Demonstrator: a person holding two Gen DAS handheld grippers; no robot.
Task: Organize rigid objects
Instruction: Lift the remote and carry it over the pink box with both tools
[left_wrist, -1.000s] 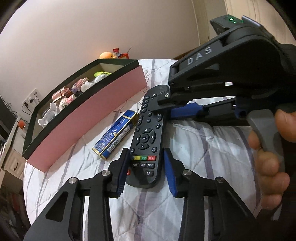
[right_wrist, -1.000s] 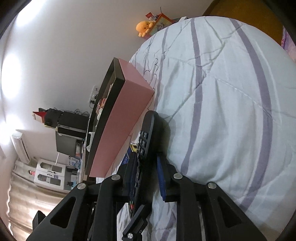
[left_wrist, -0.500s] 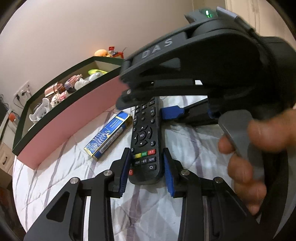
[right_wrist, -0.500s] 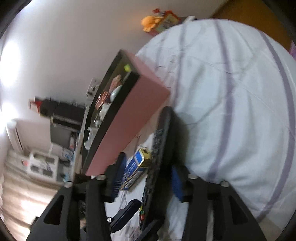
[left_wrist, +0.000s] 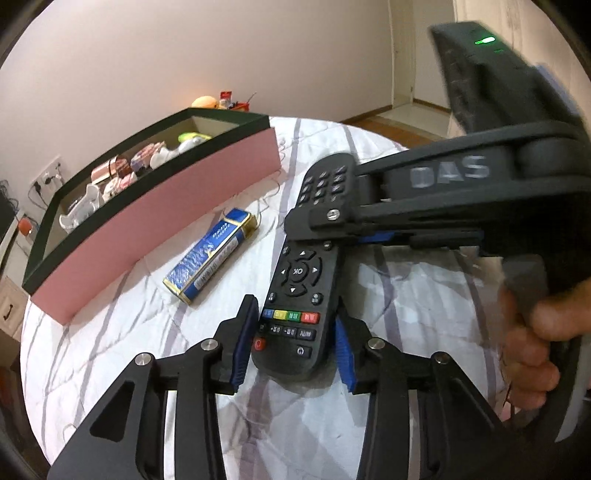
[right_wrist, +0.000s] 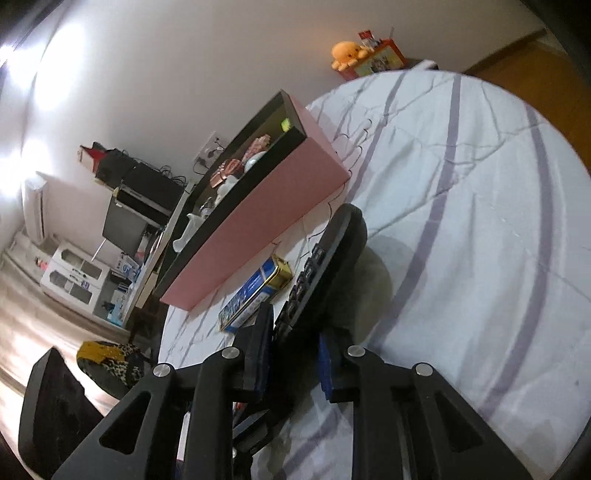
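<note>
A black remote (left_wrist: 295, 273) lies on the striped quilt, buttons up. Its near end sits between the blue pads of my left gripper (left_wrist: 295, 347), whose jaws are opening; thin gaps show on both sides. From the right, a finger (left_wrist: 332, 214) of the other gripper lies across the remote's middle. In the right wrist view the remote (right_wrist: 332, 258) stands edge-on, and my right gripper (right_wrist: 295, 354) is closing with its pads against the button face and the back. A blue-and-gold box (left_wrist: 210, 262) lies just left of the remote, beside the long pink box (left_wrist: 166, 206).
The pink box has a dark rim and holds several small items. A person's hand (left_wrist: 535, 350) grips the right gripper's handle. An orange plush toy (right_wrist: 345, 53) sits at the bed's far end. White cabinets (right_wrist: 74, 280) and dark equipment stand beyond the bed's left edge.
The right gripper spread its jaws, rolled, then came together on the remote again. It has dropped from looming overhead to across the remote's middle. The left pads have parted slightly.
</note>
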